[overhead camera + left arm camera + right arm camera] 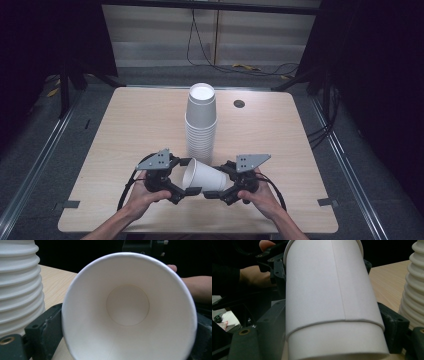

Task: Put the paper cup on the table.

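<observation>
Nearest the person, a single white paper cup lies on its side in the air between the two tools, mouth toward the left tool, base toward the right tool, just above the tabletop; in the right tool view the black jaws sit against both flanks of the cup near its base, so that tool looks clamped on it; what seems a second nested cup shows as a step there, though I cannot be sure. In the left tool view the cup's rim fills the space between the jaws, which flank it closely; whether their pads press on it I cannot tell. Just behind stands the tall stack of cups, upright near the tabletop's middle, close to the held cup but apart from it. My reading: a cup is being handed between tools or pulled free of another; next calls for one firm grip, a gentle squeeze, and a straight pull along the cup's axis, clear of the stack.
</observation>
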`<state>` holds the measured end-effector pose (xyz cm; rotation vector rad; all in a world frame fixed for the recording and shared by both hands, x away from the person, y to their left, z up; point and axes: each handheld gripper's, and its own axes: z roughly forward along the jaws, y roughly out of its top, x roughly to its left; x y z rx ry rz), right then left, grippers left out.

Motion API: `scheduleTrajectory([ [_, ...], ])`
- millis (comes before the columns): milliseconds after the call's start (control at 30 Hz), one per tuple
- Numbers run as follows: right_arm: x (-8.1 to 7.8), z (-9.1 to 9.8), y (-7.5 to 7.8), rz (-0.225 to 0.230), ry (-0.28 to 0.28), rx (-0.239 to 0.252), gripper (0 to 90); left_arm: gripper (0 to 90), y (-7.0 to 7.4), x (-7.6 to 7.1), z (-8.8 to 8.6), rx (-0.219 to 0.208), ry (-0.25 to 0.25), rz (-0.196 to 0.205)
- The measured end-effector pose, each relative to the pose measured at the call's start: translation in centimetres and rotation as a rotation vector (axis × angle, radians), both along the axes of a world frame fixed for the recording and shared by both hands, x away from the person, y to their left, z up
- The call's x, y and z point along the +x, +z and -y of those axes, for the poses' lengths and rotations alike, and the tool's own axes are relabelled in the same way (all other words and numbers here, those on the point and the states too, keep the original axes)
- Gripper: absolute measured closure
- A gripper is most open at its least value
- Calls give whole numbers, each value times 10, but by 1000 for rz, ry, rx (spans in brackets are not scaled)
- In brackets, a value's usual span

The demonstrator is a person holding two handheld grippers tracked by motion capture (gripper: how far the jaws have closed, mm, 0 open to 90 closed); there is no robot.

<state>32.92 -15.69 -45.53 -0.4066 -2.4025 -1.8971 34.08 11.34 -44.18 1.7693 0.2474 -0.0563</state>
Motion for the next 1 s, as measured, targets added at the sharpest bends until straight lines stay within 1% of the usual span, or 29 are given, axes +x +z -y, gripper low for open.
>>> scheduleTrajectory([
  [167, 0, 0, 0, 7, 2, -17, 209, 73, 0, 0, 0, 13, -7, 5],
  [233, 0, 0, -1, -10, 5, -19, 206, 82, 1, 0, 0, 17, -10, 3],
  [300, 0, -1, -1, -4, 2, -34, 202, 89, 2, 0, -1, 31, -16, 9],
  [400, -1, -1, 0, -14, 3, -50, 198, 95, 3, -1, -1, 41, -23, 16],
  [467, -1, -1, -1, -40, 3, -77, 173, 98, 3, 0, -1, 45, -19, 14],
  [500, -1, -1, -1, -40, 3, -77, 173, 98, 4, 0, -2, 54, -9, 15],
  [533, -1, 0, -1, -40, -5, -87, 152, 98, 4, 1, -3, 61, -16, 15],
  [633, -1, 1, -1, -40, -14, -91, 150, 98, 4, 1, -3, 61, -17, 8],
  [700, 0, 2, -1, -39, -25, -85, 140, 98, 5, 1, -3, 66, -15, 9],
  [733, 0, 3, 0, -34, -34, -97, 137, 97, 5, 1, -3, 74, -10, 15],
  [800, 0, 3, 0, -33, -40, -97, 137, 98, 5, 1, -4, 76, -10, 11],
  [833, 0, 4, 0, -33, -40, -94, 138, 97, 5, 1, -5, 82, -5, 14],
  [867, 0, 4, 0, -28, -53, -90, 138, 97, 6, 2, -5, 87, -3, 16],
  [933, 1, 5, 0, -28, -54, -87, 139, 97, 6, 3, -7, 92, 0, 17],
  [967, 1, 5, 0, -31, -58, -84, 139, 97, 6, 3, -7, 88, 2, 9],
  [1000, 2, 6, 0, -30, -63, -81, 139, 97, 6, 4, -8, 93, 8, 15],
])
